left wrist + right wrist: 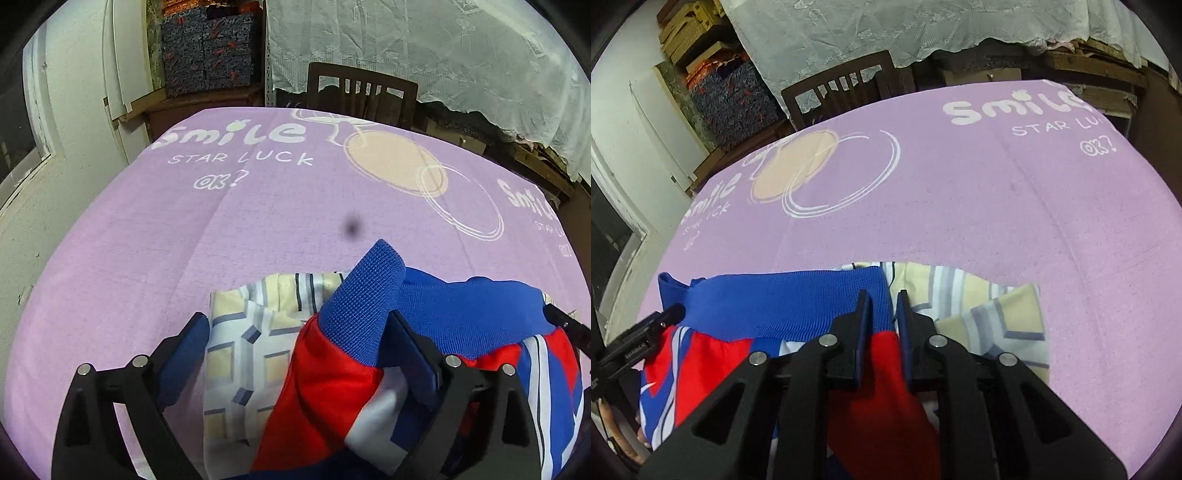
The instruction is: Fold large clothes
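A red, white and blue jacket (461, 306) with a blue ribbed hem lies bunched at the near side of the purple-covered table (147, 240). It rests on top of a folded cream and grey patterned cloth (243, 350). My left gripper (299, 325) is open wide, and a ribbed blue and red part of the jacket lies loose between its fingers. In the right wrist view, my right gripper (884, 306) is shut on the jacket (783, 302) at the end of its blue hem, with red fabric pinched between the pads. The patterned cloth (990, 306) shows to its right.
The purple cloth (997, 203) with white lettering stretches bare beyond the clothes. A dark wooden chair (362, 92) stands at the table's far edge, and behind it hangs a white lace cover (443, 48). Patterned boxes (210, 51) are stacked at the back left beside a white wall.
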Demonstrator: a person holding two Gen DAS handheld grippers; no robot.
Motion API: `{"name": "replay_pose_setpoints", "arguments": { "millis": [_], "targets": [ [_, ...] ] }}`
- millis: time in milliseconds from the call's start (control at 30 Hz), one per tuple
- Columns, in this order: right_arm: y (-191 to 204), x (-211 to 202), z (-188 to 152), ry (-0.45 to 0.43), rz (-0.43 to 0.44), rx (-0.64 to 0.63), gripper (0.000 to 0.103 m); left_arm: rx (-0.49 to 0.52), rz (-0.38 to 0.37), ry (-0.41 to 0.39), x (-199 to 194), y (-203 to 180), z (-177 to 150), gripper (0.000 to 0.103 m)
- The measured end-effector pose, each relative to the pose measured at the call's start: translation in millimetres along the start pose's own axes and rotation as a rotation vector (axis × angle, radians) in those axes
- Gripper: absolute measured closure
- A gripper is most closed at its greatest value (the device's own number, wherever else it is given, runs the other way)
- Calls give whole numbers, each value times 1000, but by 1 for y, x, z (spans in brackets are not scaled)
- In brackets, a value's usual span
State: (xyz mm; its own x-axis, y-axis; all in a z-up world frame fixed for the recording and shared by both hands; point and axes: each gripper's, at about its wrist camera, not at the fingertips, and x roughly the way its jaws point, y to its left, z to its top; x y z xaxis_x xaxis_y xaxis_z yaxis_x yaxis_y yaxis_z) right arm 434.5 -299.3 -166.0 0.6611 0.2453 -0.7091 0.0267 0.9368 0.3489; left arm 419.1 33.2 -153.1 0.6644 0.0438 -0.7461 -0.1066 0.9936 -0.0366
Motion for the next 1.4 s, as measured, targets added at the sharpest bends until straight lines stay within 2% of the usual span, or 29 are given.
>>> {"name": "replay_pose_setpoints", "arguments": {
  "millis": [33, 67, 100, 167, 233, 367, 433, 500, 600, 733, 867, 967, 1067, 1233, 1400],
  "targets": [
    [-5, -2, 1, -6, 19, 21, 88, -6, -8, -7, -4, 2, 2, 9],
    [-9, -7, 2, -22, 26, 47, 80, -10, -14, -13, -10, 3, 2, 15],
    [-13, -18, 4, -50, 23, 73, 78, -6, -23, -23, -19, 3, 3, 22],
    [-10, -36, 9, -111, 35, 76, 79, 13, -47, -62, -36, -1, 5, 23],
    [5, -62, 17, -166, 96, 31, 79, 38, -80, -117, -64, -11, 4, 23],
    [48, -94, 9, -202, 173, -78, 79, 96, -154, -157, -97, -36, -9, 23],
    [68, -98, 1, -191, 183, -129, 79, 136, -165, -150, -103, -49, -19, 23],
    [85, -101, -9, -169, 191, -175, 79, 185, -141, -152, -106, -61, -32, 23],
    [100, -100, -28, -128, 188, -219, 79, 205, -150, -121, -100, -66, -45, 23],
    [95, -88, -56, -63, 146, -225, 79, 236, -124, -26, -70, -69, -68, 20],
    [72, -50, -76, 65, 129, -190, 84, 229, -123, -18, -56, -66, -71, 17],
    [72, -48, -76, 60, 136, -205, 84, 193, -141, -5, -49, -59, -71, 11],
    [74, -49, -79, 42, 126, -223, 84, 177, -159, 6, -46, -55, -69, 11],
    [67, -57, -79, 52, 164, -185, 84, 149, -199, 26, -51, -48, -67, 17],
    [62, -88, -89, 1, 178, -175, 81, 113, -217, -31, -79, -34, -66, 19]
  ]
}}
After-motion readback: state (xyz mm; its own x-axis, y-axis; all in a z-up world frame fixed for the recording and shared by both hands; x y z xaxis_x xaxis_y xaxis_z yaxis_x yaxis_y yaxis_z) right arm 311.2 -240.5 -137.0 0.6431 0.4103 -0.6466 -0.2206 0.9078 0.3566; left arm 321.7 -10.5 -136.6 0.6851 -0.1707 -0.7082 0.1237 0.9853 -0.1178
